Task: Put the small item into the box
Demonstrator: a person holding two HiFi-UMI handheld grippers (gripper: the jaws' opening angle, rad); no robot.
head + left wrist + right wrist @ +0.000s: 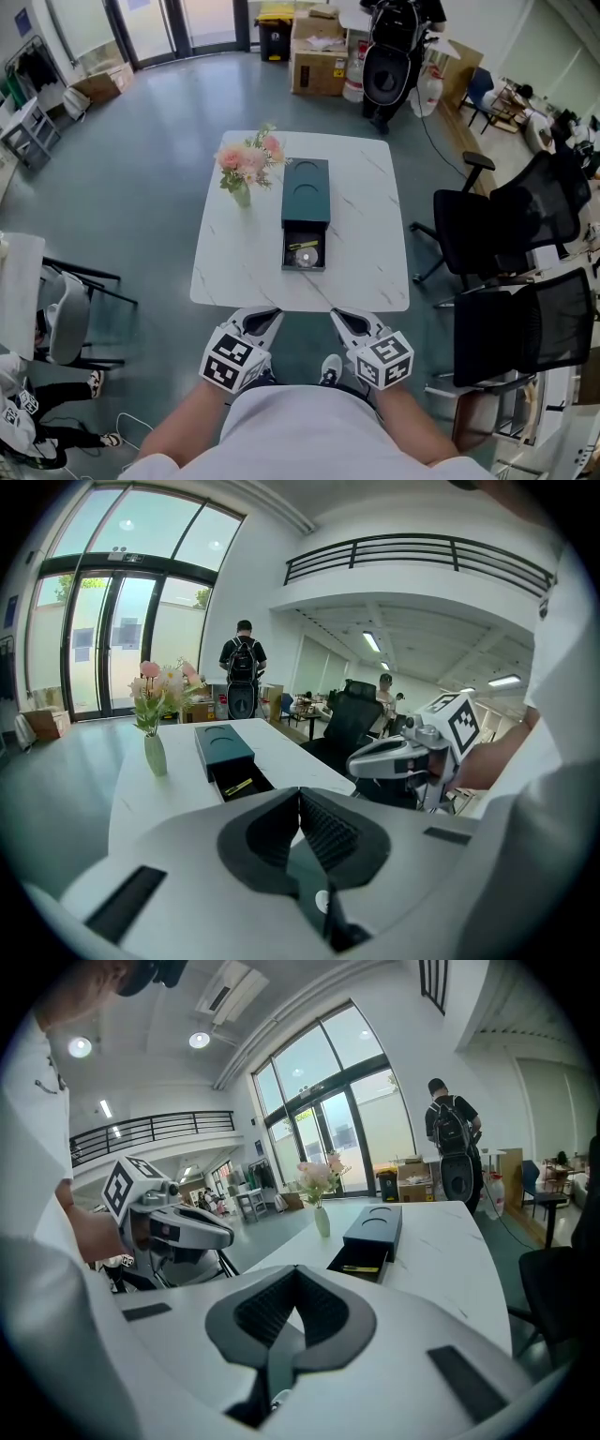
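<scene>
A dark teal box (pixel 307 191) lies mid-table on the white marble table (pixel 375 244), and its drawer (pixel 305 253) is pulled out toward me. Inside the drawer lie a thin yellow item (pixel 302 246) and a round silvery piece (pixel 307 259). The left gripper view also shows the box (pixel 223 744) and the yellow item (pixel 237 787); the right gripper view shows the box (pixel 375 1225) and the yellow item (pixel 359 1267). My left gripper (pixel 265 317) and right gripper (pixel 345 317) hang side by side just short of the table's near edge. Both are shut and hold nothing.
A vase of pink flowers (pixel 246 171) stands left of the box. Black office chairs (pixel 506 225) crowd the table's right side, and a chair (pixel 66 309) stands at the left. Cardboard boxes (pixel 319 56) sit beyond the table. A person with a backpack (pixel 243 663) stands at the far end.
</scene>
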